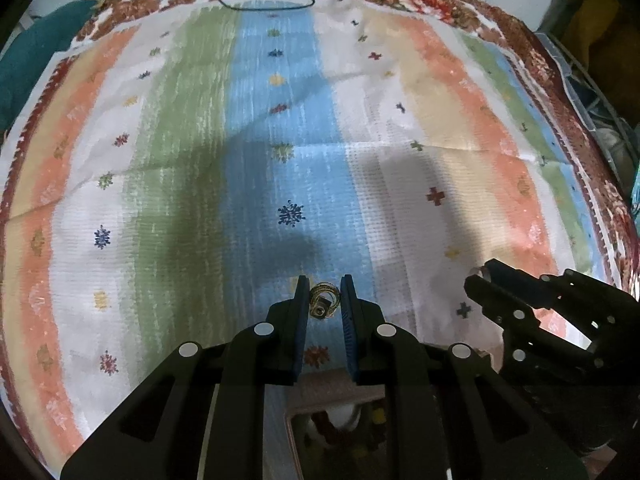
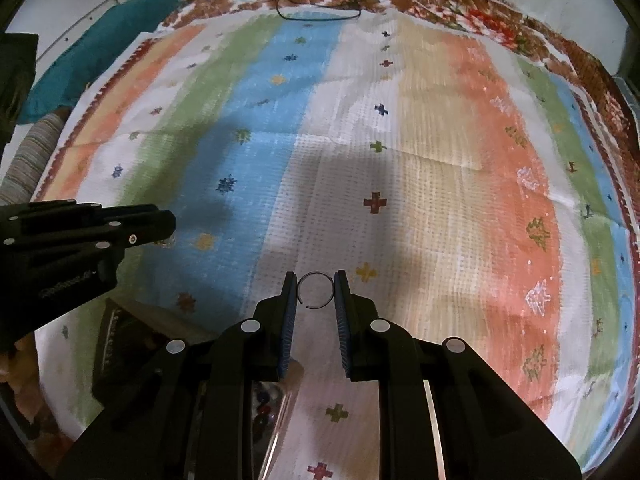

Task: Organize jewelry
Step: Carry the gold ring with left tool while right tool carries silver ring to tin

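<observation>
In the left wrist view my left gripper point(image 1: 324, 296) is shut on a small gold wire ring with a stone point(image 1: 323, 300), held between its blue pads above the striped cloth. In the right wrist view my right gripper point(image 2: 316, 292) is shut on a thin dark open hoop point(image 2: 316, 290), held between its pads. The right gripper also shows in the left wrist view point(image 1: 478, 276) at the right, something pale at its tip. The left gripper shows in the right wrist view point(image 2: 170, 226) at the left, the ring faint at its tip.
A striped cloth point(image 1: 280, 120) with small cross and flower motifs covers the surface. A dark cord point(image 1: 264, 4) lies at its far edge. A teal cloth point(image 2: 100, 40) sits far left. A clear box with beads point(image 2: 268, 404) and a dark box point(image 2: 124, 344) lie below the grippers.
</observation>
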